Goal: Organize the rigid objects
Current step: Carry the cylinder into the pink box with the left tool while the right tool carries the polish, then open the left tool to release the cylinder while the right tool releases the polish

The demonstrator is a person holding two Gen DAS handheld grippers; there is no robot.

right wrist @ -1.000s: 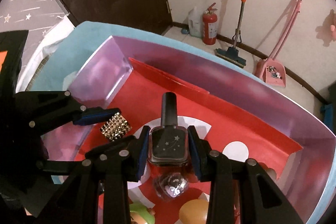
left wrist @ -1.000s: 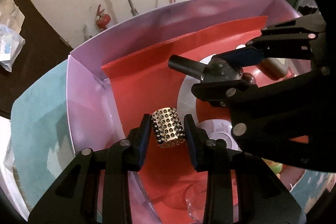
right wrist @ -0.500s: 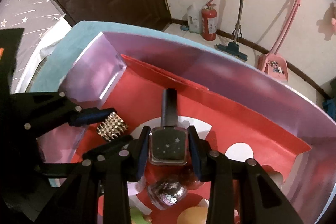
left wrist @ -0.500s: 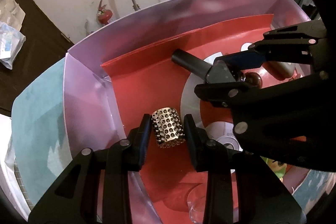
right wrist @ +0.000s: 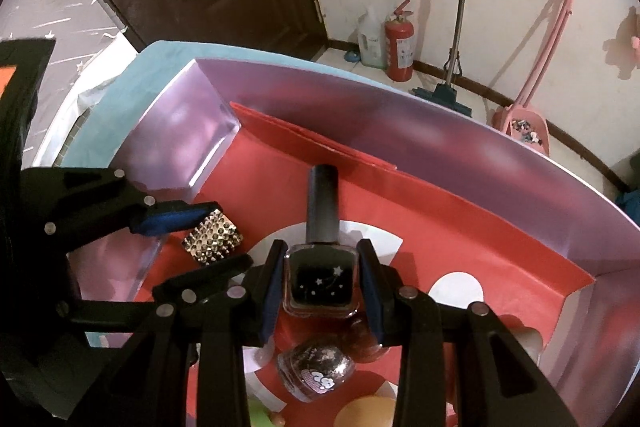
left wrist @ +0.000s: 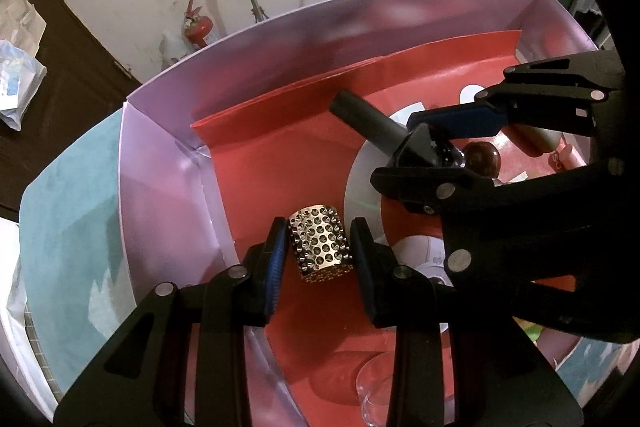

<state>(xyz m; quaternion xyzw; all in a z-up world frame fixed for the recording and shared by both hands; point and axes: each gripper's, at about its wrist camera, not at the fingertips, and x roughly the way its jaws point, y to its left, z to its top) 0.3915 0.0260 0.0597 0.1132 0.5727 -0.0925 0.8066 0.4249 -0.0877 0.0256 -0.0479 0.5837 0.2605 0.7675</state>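
Two handheld grippers work inside a shallow pink-walled cardboard box [right wrist: 400,115] lined with red paper: the left gripper [left wrist: 320,251] brackets a gold, stud-covered cube [left wrist: 320,245] near the box's left wall, its jaws parted slightly with gaps showing, while the right gripper [right wrist: 322,287] is clamped on a dark square nail-polish bottle with star decals and a black cap [right wrist: 322,275] above the centre. To place it well, the bottle should probably be lowered onto bare lining, clear of the round glittery bottle [right wrist: 316,371] below, before the jaws let go.
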